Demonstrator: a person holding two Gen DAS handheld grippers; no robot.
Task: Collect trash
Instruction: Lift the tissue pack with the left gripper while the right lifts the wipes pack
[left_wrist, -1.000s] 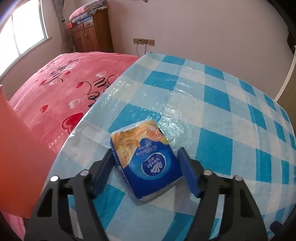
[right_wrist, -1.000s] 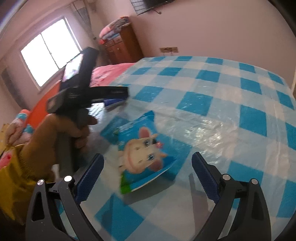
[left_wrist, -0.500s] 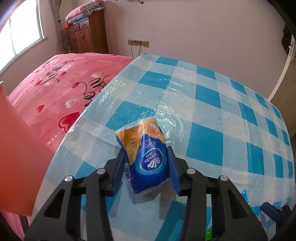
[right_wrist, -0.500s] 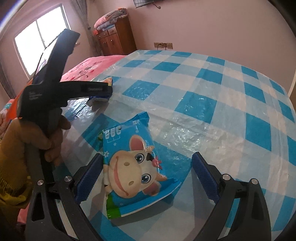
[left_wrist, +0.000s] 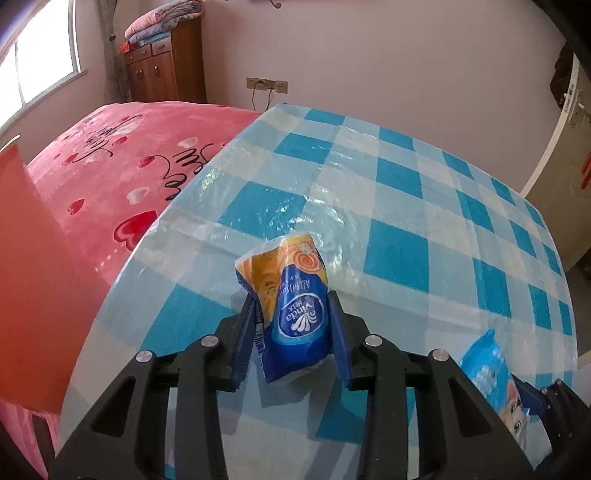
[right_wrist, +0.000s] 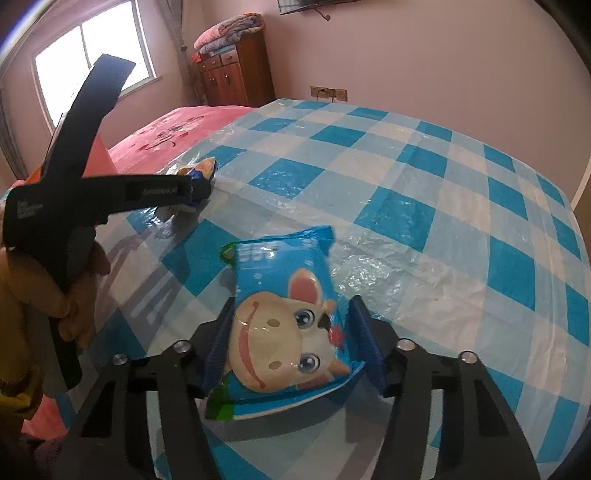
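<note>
My left gripper (left_wrist: 293, 321) is shut on a blue and orange Vinda tissue pack (left_wrist: 291, 306), squeezed between its blue pads and held just above the checked tablecloth (left_wrist: 406, 206). My right gripper (right_wrist: 291, 332) is shut on a blue wrapper with a cartoon cow (right_wrist: 284, 325), which bulges between the pads. The cow wrapper also shows at the lower right of the left wrist view (left_wrist: 491, 373). The left gripper with the tissue pack shows in the right wrist view (right_wrist: 184, 188).
The table has a blue and white checked plastic cloth. A bed with a pink blanket (left_wrist: 110, 177) lies to the left. An orange-red bin wall (left_wrist: 33, 295) stands at the near left. A wooden cabinet (left_wrist: 166, 62) stands at the back wall.
Both grippers closed: the left on the tissue pack, then lifting it slightly; the right moved forward over the cow wrapper and closed on it.
</note>
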